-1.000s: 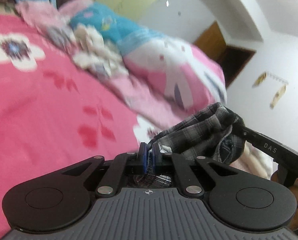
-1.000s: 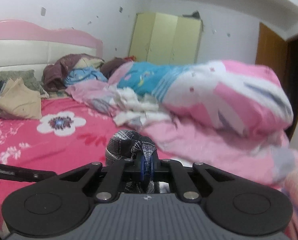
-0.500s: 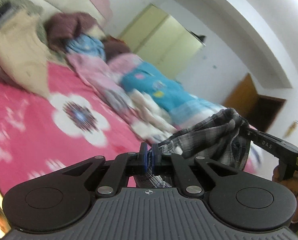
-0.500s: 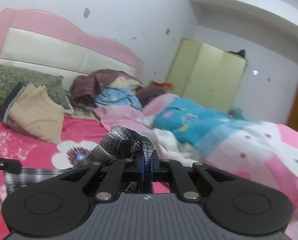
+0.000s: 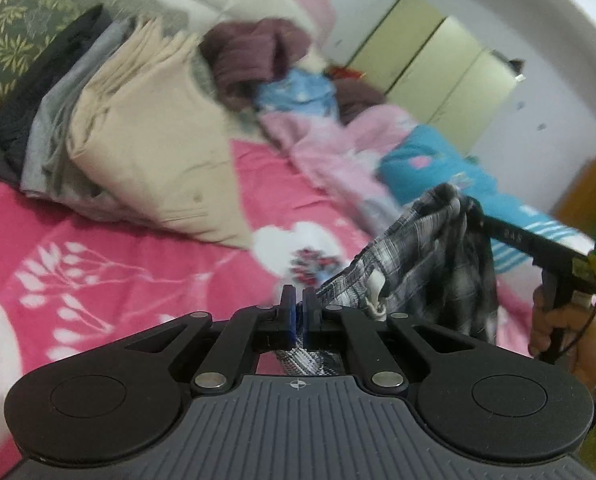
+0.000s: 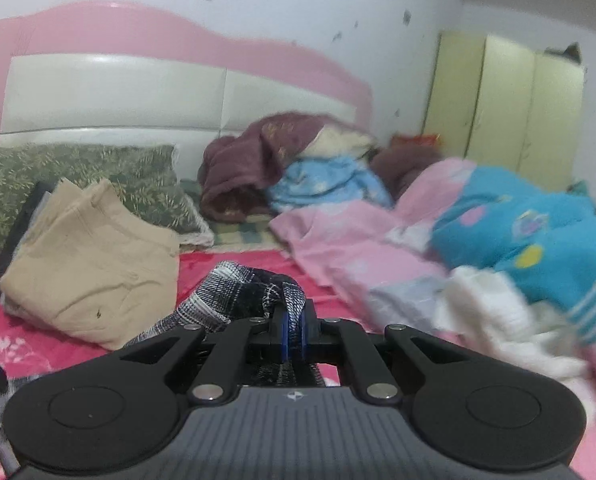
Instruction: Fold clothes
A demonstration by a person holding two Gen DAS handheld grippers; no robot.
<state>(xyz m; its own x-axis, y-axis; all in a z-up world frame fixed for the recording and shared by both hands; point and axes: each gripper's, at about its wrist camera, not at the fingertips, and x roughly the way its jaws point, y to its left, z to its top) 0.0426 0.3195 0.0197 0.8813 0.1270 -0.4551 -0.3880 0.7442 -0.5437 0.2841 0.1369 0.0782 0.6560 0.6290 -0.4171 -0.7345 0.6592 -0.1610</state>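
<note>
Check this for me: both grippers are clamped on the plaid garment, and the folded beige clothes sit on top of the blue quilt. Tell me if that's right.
One thing is wrong. The folded beige clothes sit on the pink floral bedsheet, leaning against the green pillow, well apart from the blue quilt; the right wrist view shows this. The rest holds: the left gripper and the right gripper are both clamped on the plaid garment.

My right tongs (image 6: 294,332) pinch a bunched black-and-white plaid garment (image 6: 238,298) at lower centre of the frame. Left of it lie folded beige trousers (image 6: 94,276) on the pink bed (image 6: 234,264); a green leaf-print pillow (image 6: 98,184) leans behind them.
</note>
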